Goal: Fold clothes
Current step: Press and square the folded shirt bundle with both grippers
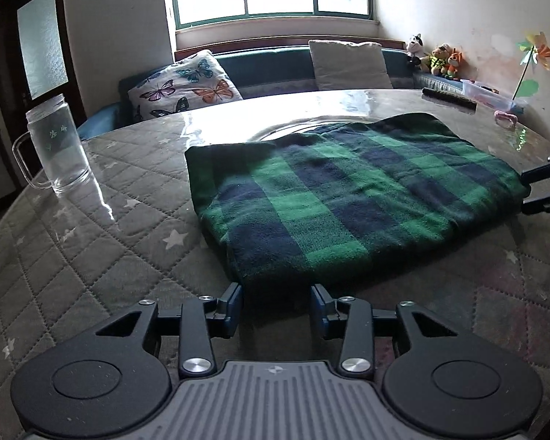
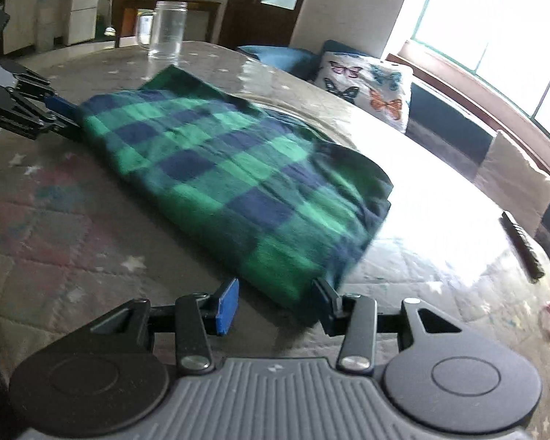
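A green and navy plaid garment (image 1: 348,190) lies folded into a thick rectangle on the quilted table (image 1: 91,256). My left gripper (image 1: 277,295) is open at the fold's near edge, blue pads just short of the cloth. In the right wrist view the garment (image 2: 220,168) runs away from me. My right gripper (image 2: 277,295) is open with the near corner of the cloth lying between its fingers. Each gripper shows in the other's view: the right gripper (image 1: 531,189) at the cloth's right end, the left gripper (image 2: 64,113) at the far left end.
A glass mug (image 1: 57,150) stands on the table's left side, seen also as the mug (image 2: 165,29) beyond the cloth. A dark bar (image 1: 449,98), a plastic box (image 1: 491,95) and a pink item (image 1: 506,117) sit at the far right. A bench with a butterfly pillow (image 1: 187,88) lies behind.
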The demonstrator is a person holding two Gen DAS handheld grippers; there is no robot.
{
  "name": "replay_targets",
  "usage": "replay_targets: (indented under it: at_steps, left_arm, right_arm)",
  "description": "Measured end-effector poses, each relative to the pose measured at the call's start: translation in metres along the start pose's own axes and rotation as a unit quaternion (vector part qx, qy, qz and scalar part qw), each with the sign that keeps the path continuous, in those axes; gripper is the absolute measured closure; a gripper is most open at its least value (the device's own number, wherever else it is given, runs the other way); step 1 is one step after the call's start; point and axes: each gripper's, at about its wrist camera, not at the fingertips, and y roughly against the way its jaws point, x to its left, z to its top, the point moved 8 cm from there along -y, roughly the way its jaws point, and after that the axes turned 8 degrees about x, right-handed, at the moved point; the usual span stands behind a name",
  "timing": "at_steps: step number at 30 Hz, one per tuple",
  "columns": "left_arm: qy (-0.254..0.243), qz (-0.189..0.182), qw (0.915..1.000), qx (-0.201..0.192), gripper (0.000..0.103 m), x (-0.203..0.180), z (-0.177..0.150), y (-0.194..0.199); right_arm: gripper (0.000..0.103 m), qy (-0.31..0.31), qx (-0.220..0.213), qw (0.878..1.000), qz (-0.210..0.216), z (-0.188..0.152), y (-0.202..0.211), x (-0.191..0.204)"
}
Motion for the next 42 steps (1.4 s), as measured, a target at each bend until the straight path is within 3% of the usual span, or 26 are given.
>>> replay_targets:
  at_steps: [4, 8, 10, 13, 16, 19, 22, 25, 29, 32, 37, 42]
  left_arm:
    - [-0.004, 0.001, 1.0000, -0.006, 0.075, 0.003, -0.001, 0.000]
    - [-0.001, 0.002, 0.9999, -0.011, 0.091, 0.005, 0.000, 0.002]
    - [-0.005, 0.002, 0.9997, -0.024, 0.093, 0.004, 0.004, 0.012]
    - [-0.030, 0.001, 0.9993, -0.024, 0.094, -0.004, 0.001, 0.022]
    - [-0.041, -0.002, 0.9992, 0.000, 0.094, -0.008, -0.013, 0.015]
    - [-0.029, -0.006, 0.9996, 0.003, 0.094, -0.007, -0.017, 0.019]
    - [-0.021, -0.013, 0.9996, 0.011, 0.088, -0.001, -0.017, 0.030]
    - [-0.019, 0.014, 0.9997, 0.004, 0.083, 0.011, -0.010, 0.043]
    - [0.003, 0.016, 0.9993, -0.033, 0.083, 0.020, 0.009, 0.064]
    - [0.016, -0.010, 0.9981, -0.058, 0.083, 0.015, 0.026, 0.070]
    - [0.014, -0.030, 0.9988, -0.037, 0.083, -0.002, 0.036, 0.032]
    - [0.015, -0.023, 0.9996, 0.009, 0.081, 0.001, 0.022, -0.001]
  right_arm:
    - [0.061, -0.022, 0.007, 1.000, 0.003, -0.003, -0.007, -0.013]
    - [0.097, -0.040, 0.007, 0.999, 0.012, -0.003, -0.008, -0.019]
    - [0.098, -0.049, 0.004, 0.999, 0.012, -0.003, -0.006, -0.022]
    - [0.099, -0.062, -0.006, 0.998, 0.004, -0.002, 0.004, -0.029]
    - [0.098, -0.067, 0.015, 0.998, 0.012, -0.015, -0.008, -0.028]
    - [0.096, -0.070, 0.020, 0.997, 0.018, -0.019, -0.007, -0.027]
    - [0.092, -0.073, 0.016, 0.997, 0.026, -0.015, 0.004, -0.030]
    - [0.091, -0.073, -0.006, 0.997, 0.027, -0.003, 0.016, -0.031]
    - [0.088, -0.072, -0.035, 0.996, 0.028, 0.013, 0.032, -0.033]
    - [0.085, -0.073, -0.054, 0.995, 0.043, 0.030, 0.028, -0.025]
    - [0.083, -0.100, -0.040, 0.991, 0.078, 0.040, -0.005, -0.012]
    - [0.086, -0.118, -0.008, 0.991, 0.066, 0.026, -0.029, -0.025]
